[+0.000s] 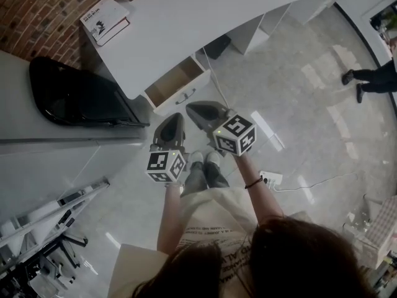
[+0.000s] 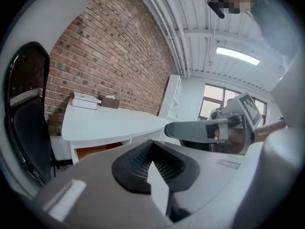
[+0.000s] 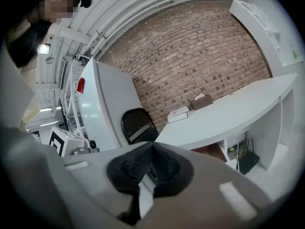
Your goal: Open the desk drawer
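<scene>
The white desk [image 1: 198,17] fills the top of the head view. Its drawer [image 1: 177,82] stands pulled out, with a bare wooden inside and a curved handle [image 1: 185,96] on its front. My left gripper [image 1: 173,120] hangs just below and left of the drawer front, shut with nothing in it. My right gripper [image 1: 193,108] is beside it, close under the handle, also shut and holding nothing. In the left gripper view the pads [image 2: 143,161] meet, and the desk [image 2: 109,123] and right gripper [image 2: 190,130] lie ahead. The right gripper's pads [image 3: 159,163] meet too.
A black chair [image 1: 80,95] stands left of the drawer. A book [image 1: 105,18] and a brown box [image 2: 110,101] lie on the desk. A power strip [image 1: 271,179] and cables are on the floor. Another person's feet [image 1: 360,82] show far right. A metal rack [image 1: 49,222] is lower left.
</scene>
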Demonstrator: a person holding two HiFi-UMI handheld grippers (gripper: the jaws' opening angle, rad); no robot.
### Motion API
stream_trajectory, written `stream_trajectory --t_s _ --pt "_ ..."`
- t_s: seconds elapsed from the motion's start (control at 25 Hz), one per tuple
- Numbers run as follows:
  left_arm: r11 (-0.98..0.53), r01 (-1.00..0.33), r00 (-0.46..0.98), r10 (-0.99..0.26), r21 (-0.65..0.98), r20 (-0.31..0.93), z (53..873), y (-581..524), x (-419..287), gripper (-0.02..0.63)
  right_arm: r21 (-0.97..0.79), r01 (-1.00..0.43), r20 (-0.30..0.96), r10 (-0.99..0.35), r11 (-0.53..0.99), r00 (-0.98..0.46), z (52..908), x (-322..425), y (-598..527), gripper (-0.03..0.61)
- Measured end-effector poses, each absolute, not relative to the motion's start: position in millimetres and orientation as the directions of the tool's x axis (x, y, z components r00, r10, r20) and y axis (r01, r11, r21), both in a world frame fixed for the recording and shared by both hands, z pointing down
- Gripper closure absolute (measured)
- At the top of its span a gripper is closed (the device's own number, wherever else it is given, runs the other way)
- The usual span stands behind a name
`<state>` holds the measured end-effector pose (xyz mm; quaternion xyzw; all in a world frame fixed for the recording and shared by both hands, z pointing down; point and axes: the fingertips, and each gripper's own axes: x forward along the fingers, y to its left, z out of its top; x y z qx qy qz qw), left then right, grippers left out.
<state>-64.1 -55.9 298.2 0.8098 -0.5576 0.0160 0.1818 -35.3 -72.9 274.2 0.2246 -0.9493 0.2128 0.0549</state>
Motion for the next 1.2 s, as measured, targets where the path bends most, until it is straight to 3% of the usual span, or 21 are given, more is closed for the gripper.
stream_trajectory --t_s 1.2 --pt "-0.329 -0.914 0.376 -0.906 0.237 0.195 277 -72 -57 0.615 -0.375 -0.422 0.156 -0.393 0.825 -0.906 261 -25 -76 0.575"
